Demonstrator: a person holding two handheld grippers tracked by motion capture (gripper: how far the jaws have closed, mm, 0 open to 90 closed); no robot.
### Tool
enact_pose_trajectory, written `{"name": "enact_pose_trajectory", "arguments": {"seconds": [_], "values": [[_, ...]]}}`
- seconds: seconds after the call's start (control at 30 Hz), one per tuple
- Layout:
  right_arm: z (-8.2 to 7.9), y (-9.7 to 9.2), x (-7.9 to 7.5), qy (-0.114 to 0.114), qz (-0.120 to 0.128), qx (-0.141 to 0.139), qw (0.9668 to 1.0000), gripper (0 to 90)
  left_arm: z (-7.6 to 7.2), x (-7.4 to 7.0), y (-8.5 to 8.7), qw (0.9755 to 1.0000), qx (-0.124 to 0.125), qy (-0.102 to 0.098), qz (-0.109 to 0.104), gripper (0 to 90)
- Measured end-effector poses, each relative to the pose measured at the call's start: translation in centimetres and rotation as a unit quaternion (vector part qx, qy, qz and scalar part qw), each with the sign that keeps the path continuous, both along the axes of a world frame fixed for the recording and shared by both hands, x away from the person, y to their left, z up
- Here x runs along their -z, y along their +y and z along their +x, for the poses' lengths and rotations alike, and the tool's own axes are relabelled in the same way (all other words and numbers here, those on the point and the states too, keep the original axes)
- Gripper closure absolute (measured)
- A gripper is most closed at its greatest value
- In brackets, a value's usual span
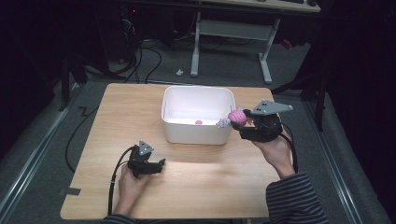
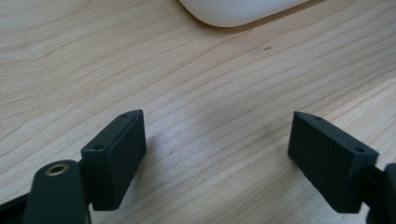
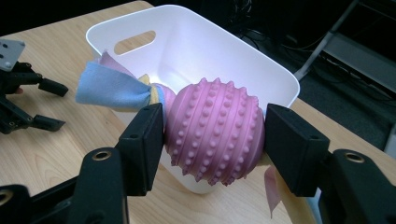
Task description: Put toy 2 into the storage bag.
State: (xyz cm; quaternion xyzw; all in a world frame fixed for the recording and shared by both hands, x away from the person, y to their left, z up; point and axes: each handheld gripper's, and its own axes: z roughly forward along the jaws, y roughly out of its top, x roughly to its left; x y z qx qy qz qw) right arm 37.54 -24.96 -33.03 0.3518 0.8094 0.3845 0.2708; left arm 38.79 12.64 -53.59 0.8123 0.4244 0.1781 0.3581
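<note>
A pink spiky ball point(image 3: 215, 131) with pastel cloth tails point(image 3: 109, 87) is clamped between the black jaws of my right gripper point(image 3: 214, 140). In the high view that gripper point(image 1: 244, 122) holds the ball point(image 1: 236, 117) in the air just beside the right rim of the white tub point(image 1: 197, 134). A small pink object point(image 1: 198, 122) lies on the tub's floor. My left gripper point(image 1: 161, 164) rests low over the table in front of the tub; its jaws point(image 2: 217, 154) stand wide apart over bare wood with nothing between them.
The wooden table point(image 1: 116, 116) carries the tub at its middle back. A grey tape piece point(image 1: 69, 191) lies at the table's front-left corner. Cables and a desk frame point(image 1: 231, 32) stand on the floor beyond.
</note>
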Motion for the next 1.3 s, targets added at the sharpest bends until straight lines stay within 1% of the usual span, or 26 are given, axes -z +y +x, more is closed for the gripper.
{"name": "enact_pose_trajectory", "arguments": {"seconds": [0.1, 0.27, 0.47, 0.57, 0.83, 1.07, 1.13, 1.3], "values": [[0.6, 0.5, -0.4, -0.001, -0.005, -0.001, 1.0, 39.8, 0.0, 0.0, 0.0, 1.0, 0.0, 0.0, 0.0, 19.7], [1.4, 1.2, -0.8, -0.001, -0.006, -0.007, 1.0, 39.8, 0.0, 0.0, 0.0, 1.0, -0.001, 0.0, -0.001, 19.7], [2.5, 2.2, -0.9, 0.006, -0.006, -0.013, 0.9999, 39.7, 0.0, 0.0, 0.0, 1.0, 0.0, 0.0, 0.0, 19.7], [3.0, 2.7, -0.9, 0.013, 0.002, -0.02, 0.9997, 39.7, 0.0, 0.0, 0.0, 1.0, 0.0, 0.0, 0.0, 19.7], [4.5, 3.8, -0.8, 0.024, -0.005, -0.025, 0.9994, 39.6, 0.0, 0.0, 0.0, 1.0, -0.002, 0.0, -0.002, 20.3], [6.0, 4.8, -0.2, 0.037, -0.003, -0.027, 0.9989, 39.6, 0.0, 0.0, 0.0, 1.0, -0.001, 0.001, -0.001, 20.3], [6.4, 5.2, 0.1, 0.042, -0.009, -0.029, 0.9987, 39.6, 0.0, 0.0, 0.0, 1.0, -0.001, 0.001, -0.002, 20.4], [6.9, 6.0, 0.6, 0.051, -0.014, -0.031, 0.9981, 39.5, 0.0, 0.0, 0.0, 1.0, -0.001, 0.001, -0.002, 20.3]]}}
